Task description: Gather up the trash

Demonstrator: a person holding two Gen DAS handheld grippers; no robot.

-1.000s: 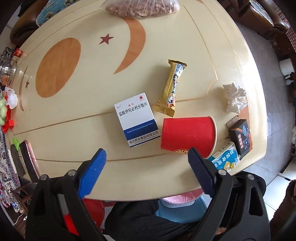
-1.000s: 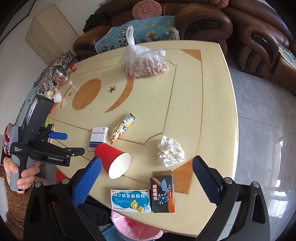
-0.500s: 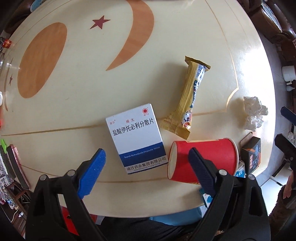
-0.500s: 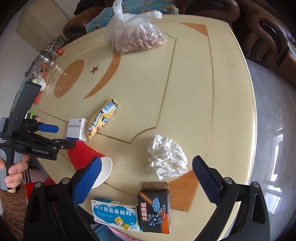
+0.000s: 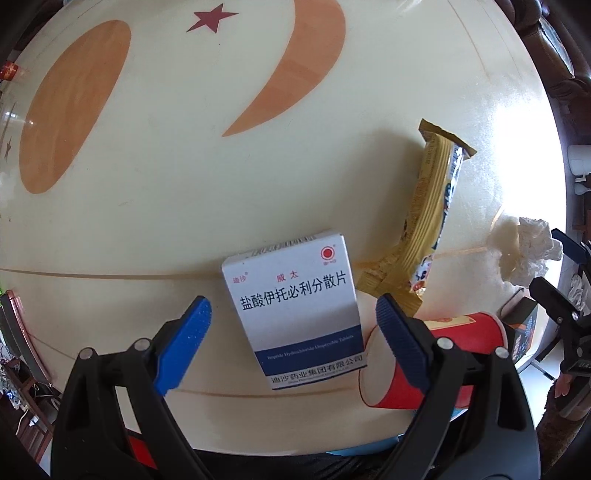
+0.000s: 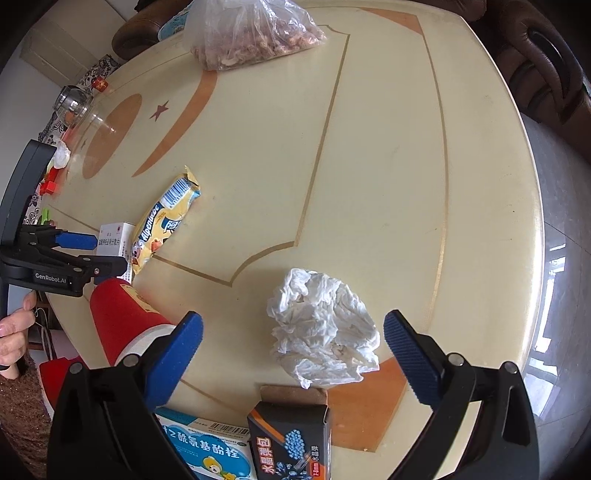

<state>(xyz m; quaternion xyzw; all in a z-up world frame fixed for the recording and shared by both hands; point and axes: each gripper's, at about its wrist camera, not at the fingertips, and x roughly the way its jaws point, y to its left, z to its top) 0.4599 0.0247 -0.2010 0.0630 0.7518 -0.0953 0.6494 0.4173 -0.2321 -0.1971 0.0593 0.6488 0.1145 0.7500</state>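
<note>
nothing had been picked up yet. both sets of fingers were wide open and empty, the left gripper (image 5: 293, 319) around the white box (image 5: 295, 310), the right gripper (image 6: 293, 332) around the crumpled tissue (image 6: 323, 326). all trash was left on the worktop (image 6: 388, 166).

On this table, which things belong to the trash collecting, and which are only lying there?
Likely trash:
white medicine box, between the open left claw fingers
crumpled tissue, ahead of the open right claw
snack wrapper
red paper cup, on its side
black box
blue-and-white box

Probably just lying about:
bag of nuts
glass jar
</note>
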